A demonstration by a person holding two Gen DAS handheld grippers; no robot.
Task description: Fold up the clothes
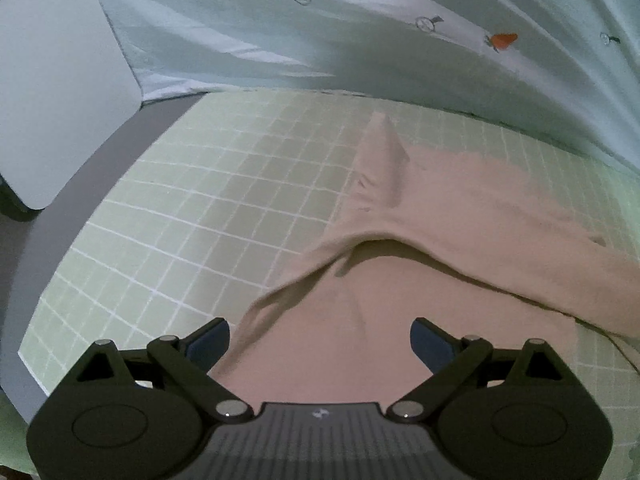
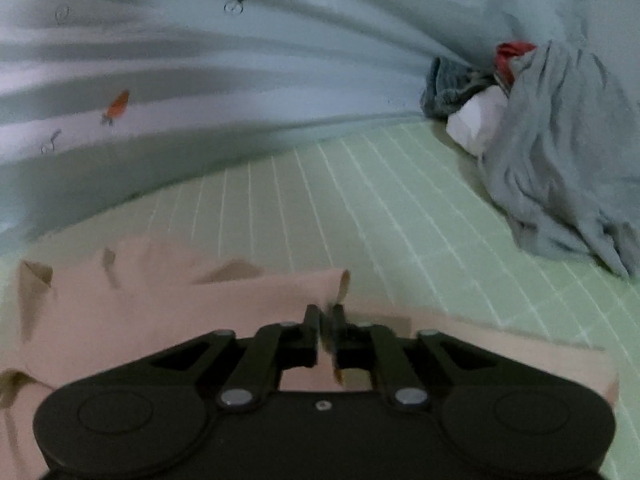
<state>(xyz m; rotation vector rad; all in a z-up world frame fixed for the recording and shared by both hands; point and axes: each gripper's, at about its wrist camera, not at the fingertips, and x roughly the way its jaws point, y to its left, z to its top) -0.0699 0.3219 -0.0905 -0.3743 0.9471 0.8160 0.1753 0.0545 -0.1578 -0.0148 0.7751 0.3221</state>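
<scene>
A pale pink garment (image 1: 440, 248) lies on a green gridded mat (image 1: 200, 208), partly folded with a raised crease across its middle. My left gripper (image 1: 320, 338) is open and empty, its fingers spread just above the garment's near edge. In the right wrist view the same pink garment (image 2: 180, 312) spreads to the left and below. My right gripper (image 2: 328, 316) is shut on an edge of the pink garment and holds it pinched between the fingers.
A pale blue sheet with small carrot prints (image 1: 360, 32) hangs along the far side of the mat (image 2: 380, 208). A heap of grey, white and red clothes (image 2: 552, 152) sits at the far right. A white panel (image 1: 52, 92) stands at the left.
</scene>
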